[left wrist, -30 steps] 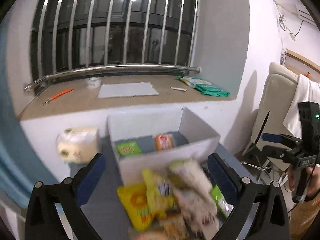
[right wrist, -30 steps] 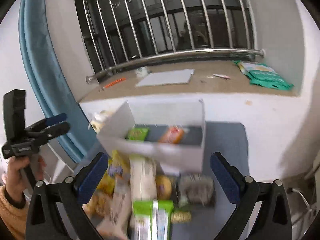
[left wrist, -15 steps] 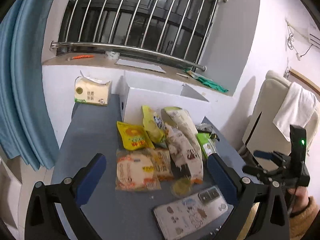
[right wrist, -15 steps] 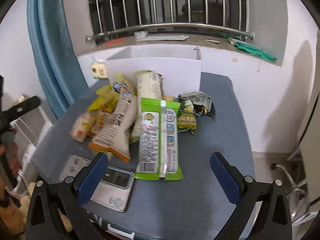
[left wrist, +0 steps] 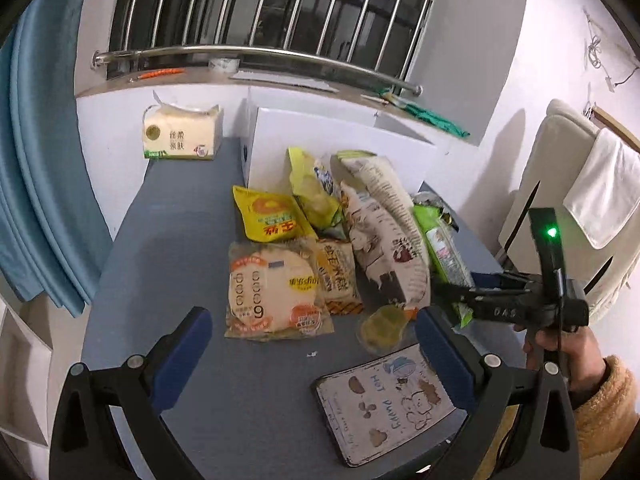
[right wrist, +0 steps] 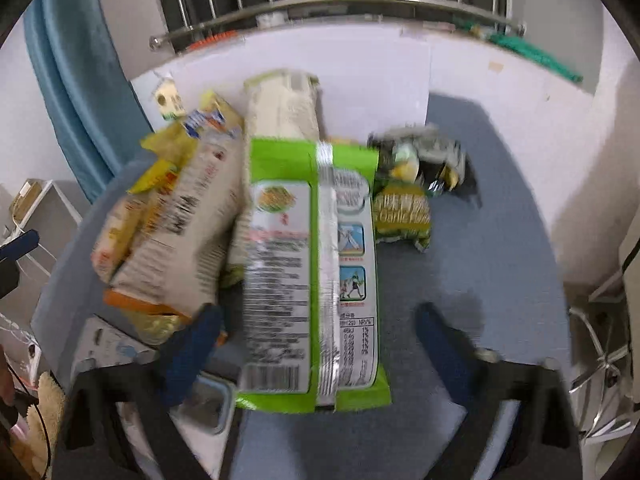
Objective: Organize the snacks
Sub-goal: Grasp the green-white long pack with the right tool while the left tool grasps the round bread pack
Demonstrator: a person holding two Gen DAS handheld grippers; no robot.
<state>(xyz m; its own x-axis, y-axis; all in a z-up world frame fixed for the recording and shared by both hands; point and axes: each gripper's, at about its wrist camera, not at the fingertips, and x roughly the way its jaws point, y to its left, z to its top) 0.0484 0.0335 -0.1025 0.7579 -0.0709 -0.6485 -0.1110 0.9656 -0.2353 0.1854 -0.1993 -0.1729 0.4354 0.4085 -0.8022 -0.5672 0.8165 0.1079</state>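
Observation:
A heap of snack packets lies on the grey-blue table (left wrist: 168,264) in front of a white box (left wrist: 340,148). It holds a round cake packet (left wrist: 272,284), a yellow packet (left wrist: 268,216), a long beige packet (left wrist: 380,224) and a green packet (left wrist: 440,248). My left gripper (left wrist: 312,354) hangs open above the near table, with nothing between its fingers. My right gripper (right wrist: 316,346) is low over the green packet (right wrist: 316,272). Its jaws are closing with the packet's near end between them, and the pads stand clear of it. In the left wrist view a hand holds the right gripper (left wrist: 448,296) at the heap's right side.
A phone (left wrist: 392,400) in a cartoon case and a small jelly cup (left wrist: 382,326) lie near the front edge. A tissue pack (left wrist: 182,132) stands at the back left. A garlic-flavour packet (right wrist: 402,216) and a dark crumpled packet (right wrist: 424,156) lie right of the heap. A blue curtain (left wrist: 36,160) hangs left.
Both grippers have come down and tilted from the window toward the snack heap. The right gripper's fingers have narrowed around the green packet, which now fills its view.

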